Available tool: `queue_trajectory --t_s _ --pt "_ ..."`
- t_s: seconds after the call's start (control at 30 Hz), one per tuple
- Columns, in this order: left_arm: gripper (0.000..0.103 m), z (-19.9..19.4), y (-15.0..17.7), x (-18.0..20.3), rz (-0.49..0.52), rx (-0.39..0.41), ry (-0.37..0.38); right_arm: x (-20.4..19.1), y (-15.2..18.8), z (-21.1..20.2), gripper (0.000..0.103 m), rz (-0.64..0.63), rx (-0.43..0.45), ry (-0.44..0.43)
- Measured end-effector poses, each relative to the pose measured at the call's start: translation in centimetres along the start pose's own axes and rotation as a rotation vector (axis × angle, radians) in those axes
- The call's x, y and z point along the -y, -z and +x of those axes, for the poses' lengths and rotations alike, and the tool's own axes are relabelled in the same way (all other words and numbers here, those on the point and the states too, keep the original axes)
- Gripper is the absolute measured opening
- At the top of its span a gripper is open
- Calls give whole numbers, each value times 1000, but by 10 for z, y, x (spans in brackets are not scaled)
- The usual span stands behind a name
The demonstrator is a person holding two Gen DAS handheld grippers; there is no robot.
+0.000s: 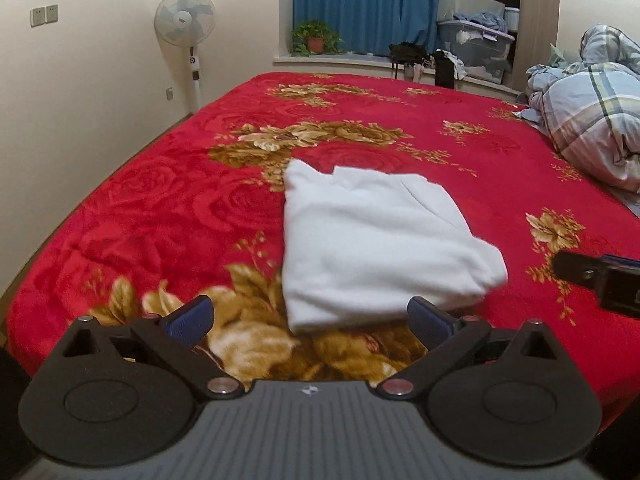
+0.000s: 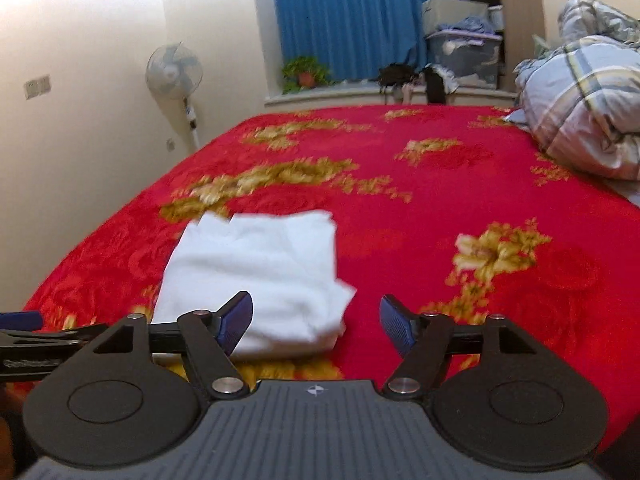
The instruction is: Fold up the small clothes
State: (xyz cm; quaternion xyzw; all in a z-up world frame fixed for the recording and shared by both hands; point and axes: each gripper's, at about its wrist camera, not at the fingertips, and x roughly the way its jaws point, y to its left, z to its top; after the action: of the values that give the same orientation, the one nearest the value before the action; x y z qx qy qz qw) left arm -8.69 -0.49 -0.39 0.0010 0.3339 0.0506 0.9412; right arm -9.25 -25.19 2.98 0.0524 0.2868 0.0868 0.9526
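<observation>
Here, the white garment lies folded on the red blanket, near its front edge. Left gripper: jaws apart, empty, just before the garment. Right gripper: jaws apart, empty, beside the garment's right corner.

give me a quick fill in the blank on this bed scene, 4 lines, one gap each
1. The folded garment lying on the bed is ____ in colour.
2. The floral blanket under it has a ____ ground.
3. The left gripper and the right gripper both have their jaws ____.
4. The potted plant on the window sill stands in front of a ____ curtain.

Missing words: white; red; open; blue
</observation>
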Motion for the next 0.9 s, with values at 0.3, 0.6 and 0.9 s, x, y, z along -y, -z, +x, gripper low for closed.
queue_trajectory --t_s 0.3,0.6,0.9 --pt "103 22 -2 5 -4 -31 20 -18 8 25 72 -90 -80 -29" --pt "103 26 -2 4 -7 -46 23 -23 10 29 73 -111 -100 -44" --pt "103 26 0 1 -12 -47 19 -26 10 31 73 -119 -100 -41"
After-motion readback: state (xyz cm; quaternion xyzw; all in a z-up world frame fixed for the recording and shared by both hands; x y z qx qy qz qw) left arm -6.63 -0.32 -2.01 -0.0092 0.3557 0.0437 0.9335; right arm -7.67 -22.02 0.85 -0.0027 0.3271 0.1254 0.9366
